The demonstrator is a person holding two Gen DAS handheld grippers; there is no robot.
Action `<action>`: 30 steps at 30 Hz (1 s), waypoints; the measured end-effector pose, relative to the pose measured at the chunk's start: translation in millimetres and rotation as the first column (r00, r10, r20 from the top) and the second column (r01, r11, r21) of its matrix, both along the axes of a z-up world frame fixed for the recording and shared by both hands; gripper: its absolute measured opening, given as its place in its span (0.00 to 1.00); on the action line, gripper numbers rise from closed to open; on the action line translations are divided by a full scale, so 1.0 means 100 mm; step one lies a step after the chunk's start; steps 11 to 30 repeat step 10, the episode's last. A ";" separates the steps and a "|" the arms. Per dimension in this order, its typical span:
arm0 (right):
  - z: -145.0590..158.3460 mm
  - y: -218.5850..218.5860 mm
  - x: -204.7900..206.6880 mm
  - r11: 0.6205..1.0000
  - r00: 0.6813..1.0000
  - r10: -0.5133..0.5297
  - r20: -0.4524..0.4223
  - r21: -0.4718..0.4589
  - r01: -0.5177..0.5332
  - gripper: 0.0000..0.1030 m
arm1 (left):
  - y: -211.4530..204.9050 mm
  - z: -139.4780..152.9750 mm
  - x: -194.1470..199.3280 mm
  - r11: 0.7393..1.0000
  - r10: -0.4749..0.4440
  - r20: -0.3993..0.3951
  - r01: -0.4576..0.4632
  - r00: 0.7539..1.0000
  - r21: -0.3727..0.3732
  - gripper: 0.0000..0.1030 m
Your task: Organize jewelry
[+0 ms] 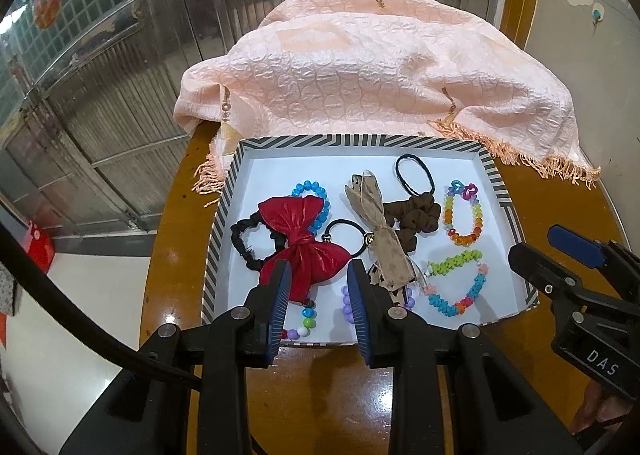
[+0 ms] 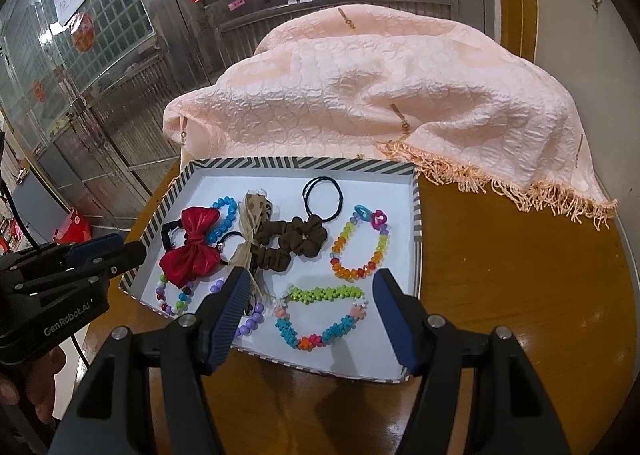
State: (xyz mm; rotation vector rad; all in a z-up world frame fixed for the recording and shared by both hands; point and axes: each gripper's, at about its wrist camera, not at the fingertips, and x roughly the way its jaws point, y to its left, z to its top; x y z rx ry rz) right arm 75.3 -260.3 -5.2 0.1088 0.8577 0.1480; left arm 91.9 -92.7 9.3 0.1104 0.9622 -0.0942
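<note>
A shallow white tray (image 1: 505, 191) with a black-and-white striped rim sits on a round, glossy wooden surface (image 1: 172, 215), and all the jewelry and hair pieces lie inside it. Seen from the left wrist view, a red satin bow (image 1: 304, 239) on a black ruched band lies at about 9 o'clock of the tray's middle, overlapping a blue bead bracelet (image 1: 310, 187). A beige ribbon bow (image 1: 380, 231) crosses the centre, with a brown scrunchie (image 1: 420, 215) touching it at 3 o'clock and a thin black hair tie (image 1: 414, 173) at 1 o'clock. A rainbow bead bracelet (image 1: 464, 215) lies at the tray's right side, and a green, pink and blue flower-bead bracelet (image 1: 456, 283) near the front right corner. A peach fringed cloth (image 1: 360, 67) is heaped at 12 o'clock beyond the tray.

The left hand-held gripper (image 1: 318, 307) hangs over the tray's near edge, its jaws partly spread with nothing pinched. The right hand-held gripper (image 2: 308, 319) has its jaws spread wide above the flower-bead bracelet, empty too.
</note>
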 end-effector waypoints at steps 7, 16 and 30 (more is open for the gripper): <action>0.00 -0.01 -0.02 1.000 1.000 0.008 0.001 0.004 -0.008 0.65 | -0.02 0.00 -0.04 1.000 -0.008 0.017 0.008 1.000 0.005 0.15; -0.01 -0.05 -0.03 1.000 1.000 0.006 -0.001 0.008 -0.006 0.65 | -0.01 -0.01 -0.06 1.000 -0.008 0.014 0.008 1.000 0.002 0.15; -0.01 -0.05 -0.03 1.000 1.000 0.006 -0.001 0.008 -0.006 0.65 | -0.01 -0.01 -0.06 1.000 -0.008 0.014 0.008 1.000 0.002 0.15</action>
